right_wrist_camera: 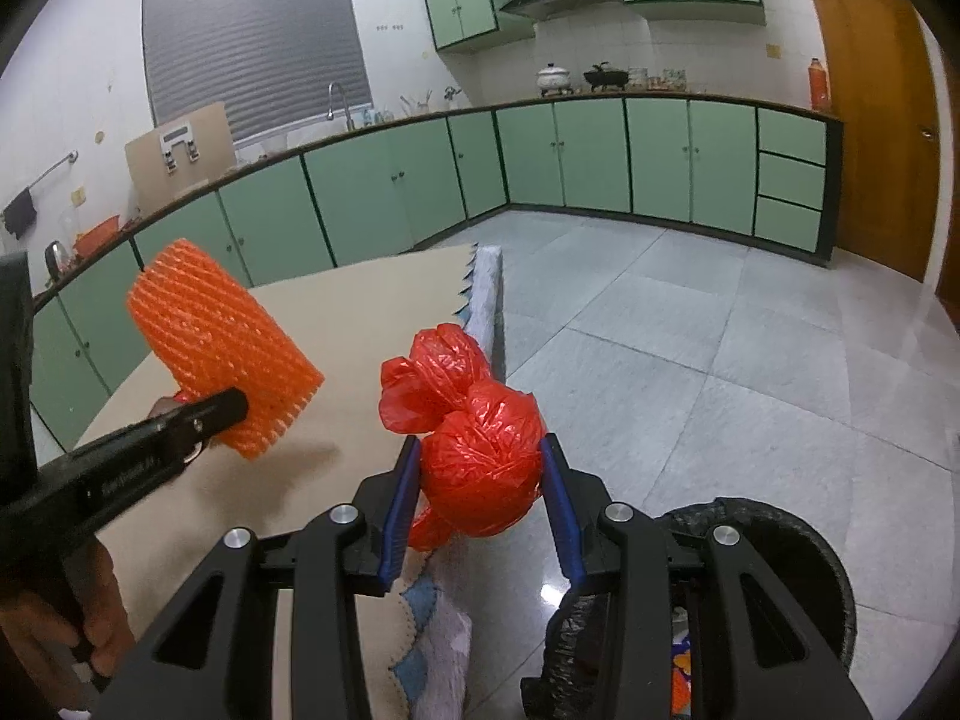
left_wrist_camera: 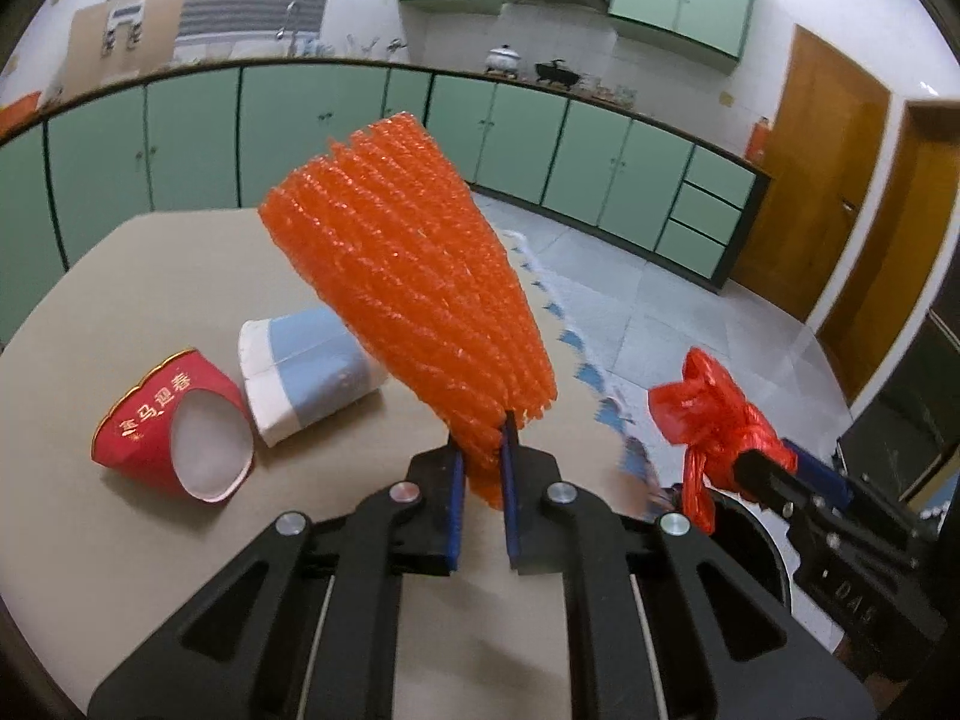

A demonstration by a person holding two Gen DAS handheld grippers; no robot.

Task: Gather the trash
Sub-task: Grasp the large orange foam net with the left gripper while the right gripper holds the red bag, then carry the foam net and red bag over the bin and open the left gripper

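While the left gripper (left_wrist_camera: 483,456) pinches an orange foam net (left_wrist_camera: 408,276) and the right gripper (right_wrist_camera: 480,480) clamps a knotted red bag (right_wrist_camera: 474,462), neither is binned (right_wrist_camera: 798,546); 2 paper cups (left_wrist_camera: 174,426) remain.

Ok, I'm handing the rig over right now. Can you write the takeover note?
Left gripper: jaws shut on the orange foam net, lifted off the table.
Right gripper: jaws shut on the knotted red plastic bag, held just past the table's edge, near the black-lined bin.
Still on the table: red paper cup and blue-and-white paper cup, both lying on their sides.
Done: two items picked up.
Left: drop both into the bin, then collect the two cups.
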